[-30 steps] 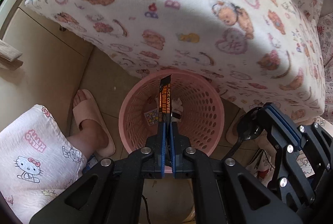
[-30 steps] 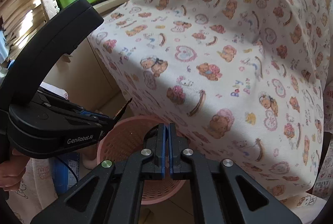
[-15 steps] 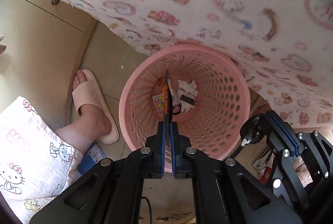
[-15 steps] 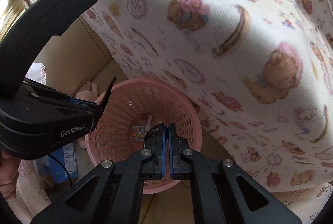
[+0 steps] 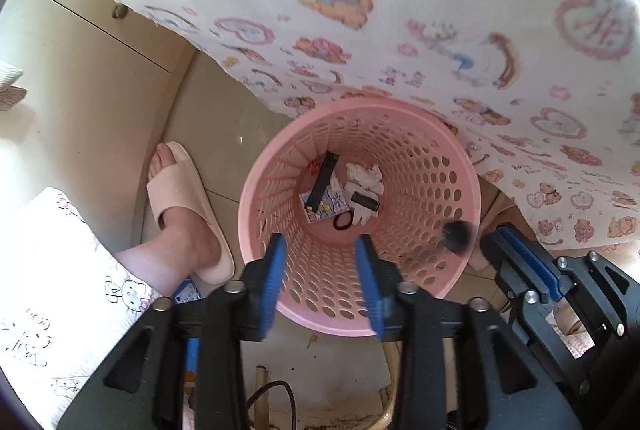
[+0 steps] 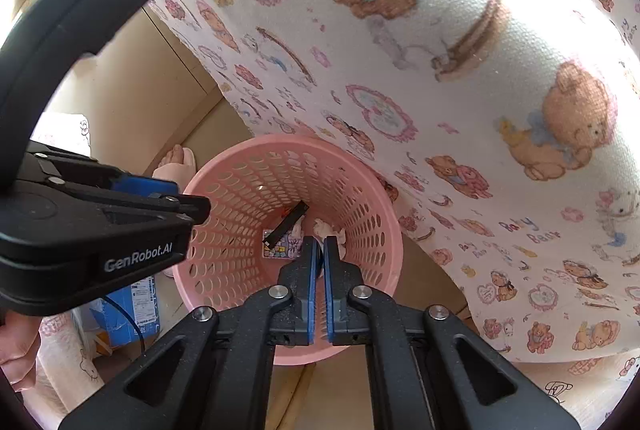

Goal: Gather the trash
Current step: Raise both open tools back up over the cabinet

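A pink perforated basket stands on the floor under a bear-print cloth. Inside lie a black coffee sachet, white crumpled tissue, a small printed card and a black ring. My left gripper is open and empty above the basket's near rim. My right gripper is shut and empty, over the same basket; the sachet shows there too. The right gripper also appears at the lower right of the left wrist view.
The bear-print cloth hangs over the far side of the basket. A person's foot in a beige slipper stands left of it. A beige cabinet is further left. A blue box lies on the floor.
My left gripper has opened and the coffee sachet has dropped into the basket. Both grippers have moved closer over the basket.
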A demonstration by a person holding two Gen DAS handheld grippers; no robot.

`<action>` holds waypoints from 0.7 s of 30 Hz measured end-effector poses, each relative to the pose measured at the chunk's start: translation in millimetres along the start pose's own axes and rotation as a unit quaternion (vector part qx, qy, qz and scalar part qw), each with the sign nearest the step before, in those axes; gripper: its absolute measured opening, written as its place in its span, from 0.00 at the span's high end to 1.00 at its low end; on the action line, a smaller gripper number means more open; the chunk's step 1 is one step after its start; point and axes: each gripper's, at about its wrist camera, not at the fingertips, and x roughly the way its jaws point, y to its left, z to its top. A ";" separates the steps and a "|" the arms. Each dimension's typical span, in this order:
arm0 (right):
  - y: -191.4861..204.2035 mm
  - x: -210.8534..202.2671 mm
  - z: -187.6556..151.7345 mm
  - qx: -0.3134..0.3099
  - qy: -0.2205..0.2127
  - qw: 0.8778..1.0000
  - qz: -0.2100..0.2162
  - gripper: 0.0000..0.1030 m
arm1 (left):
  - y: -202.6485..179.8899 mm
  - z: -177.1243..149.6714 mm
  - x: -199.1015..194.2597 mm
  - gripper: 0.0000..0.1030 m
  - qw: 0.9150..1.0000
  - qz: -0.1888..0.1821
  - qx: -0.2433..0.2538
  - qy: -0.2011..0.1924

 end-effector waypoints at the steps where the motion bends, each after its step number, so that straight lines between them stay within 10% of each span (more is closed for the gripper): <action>1: -1.2 -0.4 1.5 0.003 0.004 1.000 0.002 0.90 | 0.8 -0.4 -2.9 0.59 1.000 0.000 0.000 -0.004; 13: -9.7 -59.5 -1.7 0.024 -0.070 0.997 0.020 0.50 | 5.4 -25.6 -78.5 0.48 0.988 0.037 0.022 -0.149; 21: -15.1 -134.1 -9.3 0.036 -0.192 0.981 -0.014 0.44 | 8.3 -52.2 -163.3 0.26 0.934 0.080 0.029 -0.348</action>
